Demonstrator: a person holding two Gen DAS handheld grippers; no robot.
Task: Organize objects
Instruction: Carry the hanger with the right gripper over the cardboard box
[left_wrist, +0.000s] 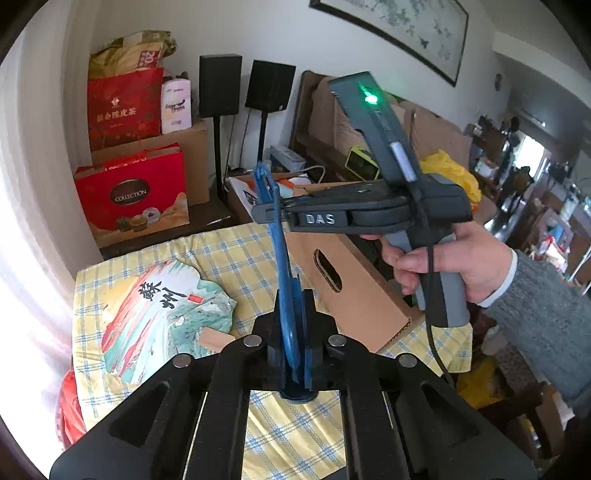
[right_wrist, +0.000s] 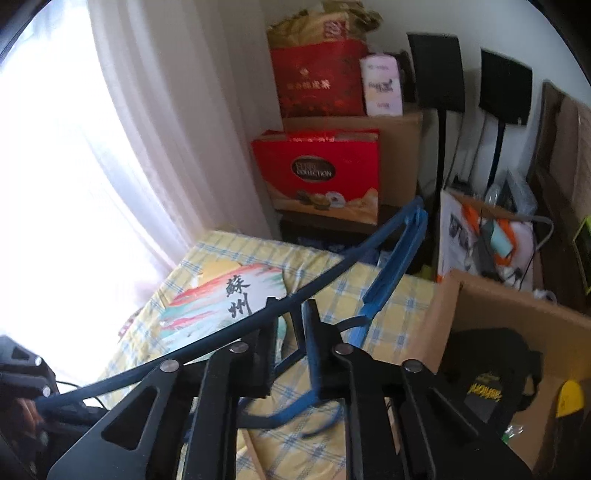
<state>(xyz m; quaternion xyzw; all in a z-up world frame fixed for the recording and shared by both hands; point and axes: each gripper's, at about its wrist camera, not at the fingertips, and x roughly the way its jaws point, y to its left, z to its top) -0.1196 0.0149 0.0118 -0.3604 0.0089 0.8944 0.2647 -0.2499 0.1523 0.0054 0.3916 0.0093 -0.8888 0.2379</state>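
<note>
Held in mid-air above the yellow checked tablecloth (left_wrist: 236, 254): a blue plastic clothes hanger (left_wrist: 282, 273). Clenched on its lower part, the left gripper (left_wrist: 293, 350); clamped on its upper bar, the right gripper (left_wrist: 271, 214). Lying flat below, a painted paper fan (left_wrist: 166, 317). Just beside, an open brown cardboard box (right_wrist: 480, 306).

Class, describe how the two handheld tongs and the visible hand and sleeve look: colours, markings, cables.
The right tongs are dark grey with white "DAS" lettering, a green light, a grey pistol handle and a black cable. The hand is bare, with a grey knit sleeve over a white cuff. The left tongs are matte black with silver round rivets.
</note>
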